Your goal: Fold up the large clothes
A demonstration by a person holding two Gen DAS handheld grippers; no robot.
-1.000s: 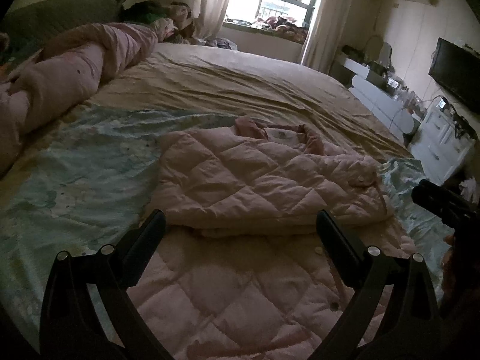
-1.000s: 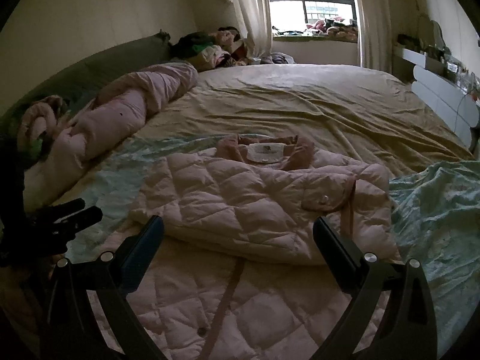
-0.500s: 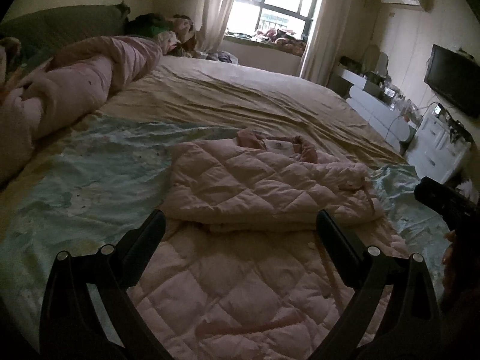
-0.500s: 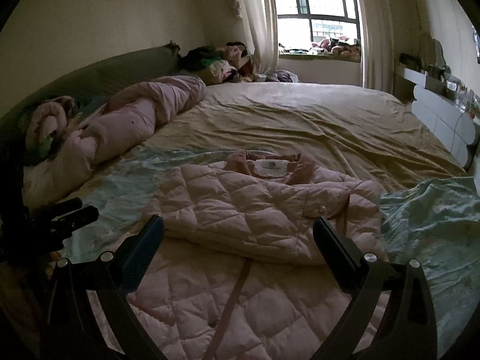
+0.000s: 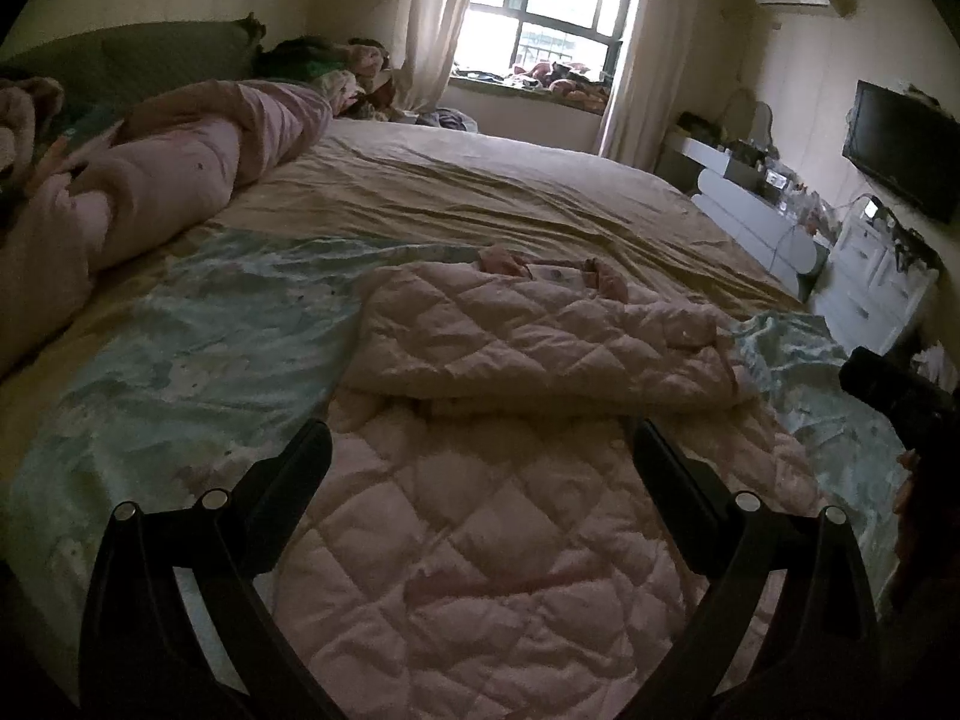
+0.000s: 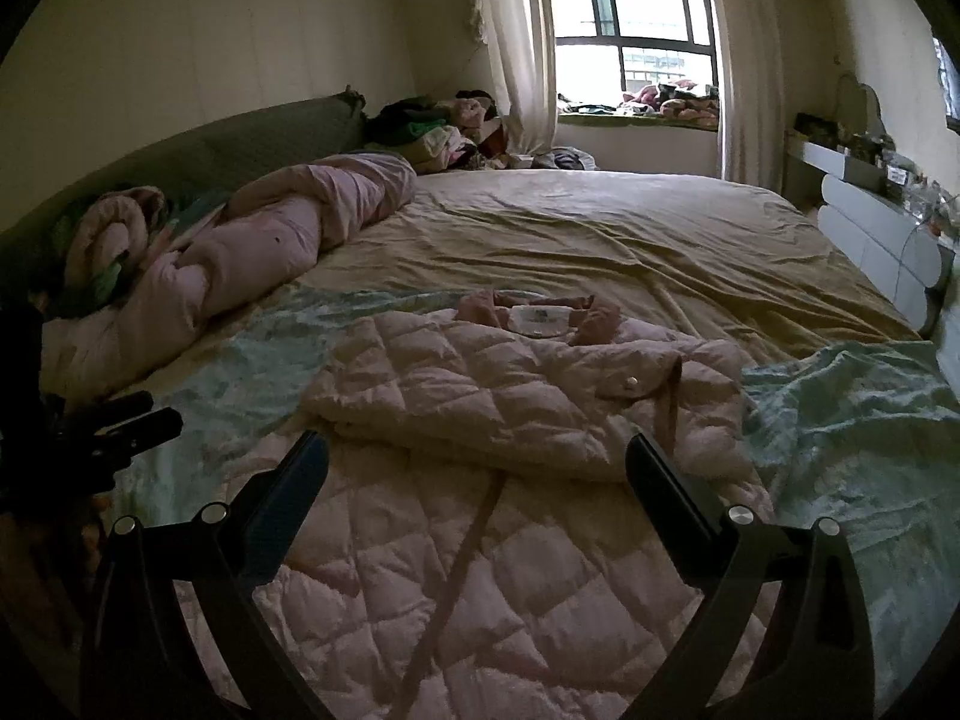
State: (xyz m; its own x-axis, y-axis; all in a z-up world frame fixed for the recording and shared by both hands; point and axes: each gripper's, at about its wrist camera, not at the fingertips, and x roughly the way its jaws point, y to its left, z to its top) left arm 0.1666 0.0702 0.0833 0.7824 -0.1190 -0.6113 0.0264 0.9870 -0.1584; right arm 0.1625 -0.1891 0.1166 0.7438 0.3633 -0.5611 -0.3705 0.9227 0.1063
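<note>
A pale pink quilted coat point(image 5: 528, 348) lies on the bed, collar and white label at its far end. Its sleeves are folded across the body, and its lower part spreads toward me. In the right wrist view the same coat point(image 6: 510, 396) shows a snap button on the folded sleeve. My left gripper point(image 5: 480, 450) hangs open above the coat's near part, holding nothing. My right gripper point(image 6: 477, 459) is also open and empty over the near part. Each gripper appears at the edge of the other's view, the right gripper point(image 5: 900, 402) and the left gripper point(image 6: 120, 426).
The bed point(image 5: 480, 192) has a tan sheet and a light blue patterned cover point(image 5: 180, 360) under the coat. A rolled pink duvet point(image 6: 252, 264) lies along the left side. Clothes pile by the window point(image 6: 456, 126). White drawers point(image 5: 864, 288) and a wall television point(image 5: 906, 144) stand right.
Both grippers have pulled back and risen from the coat, so it looks smaller and more of the room shows. The coat itself has not moved.
</note>
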